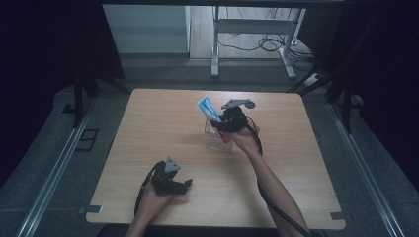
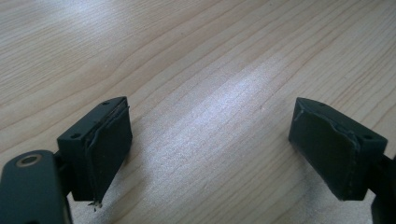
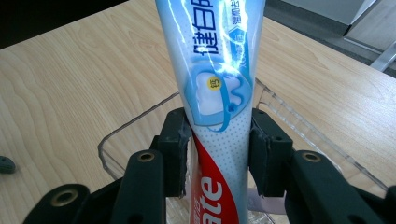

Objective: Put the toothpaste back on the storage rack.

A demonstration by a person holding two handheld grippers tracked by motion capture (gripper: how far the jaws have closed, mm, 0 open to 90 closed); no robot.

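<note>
Standing toothpaste tube (image 3: 219, 93) in clear box (image 3: 112, 144), right gripper (image 3: 219, 149) pads loosening beside tube, barely touching; release nearly finished. Left gripper (image 2: 210, 144) idling wide open, empty.

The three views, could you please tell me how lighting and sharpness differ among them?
High view: dim, dark surroundings, toothpaste tube small and soft. Left gripper view: a pale glare streak crosses the table; near pads slightly soft. Right gripper view: bright, tube print sharp, reflections on the clear container.

On the worktop (image 1: 148, 148), the right gripper (image 1: 223, 123) meets a toothpaste tube (image 1: 208, 109) standing in a clear container (image 1: 217, 140); the left gripper (image 1: 185, 183) rests near-left.
</note>
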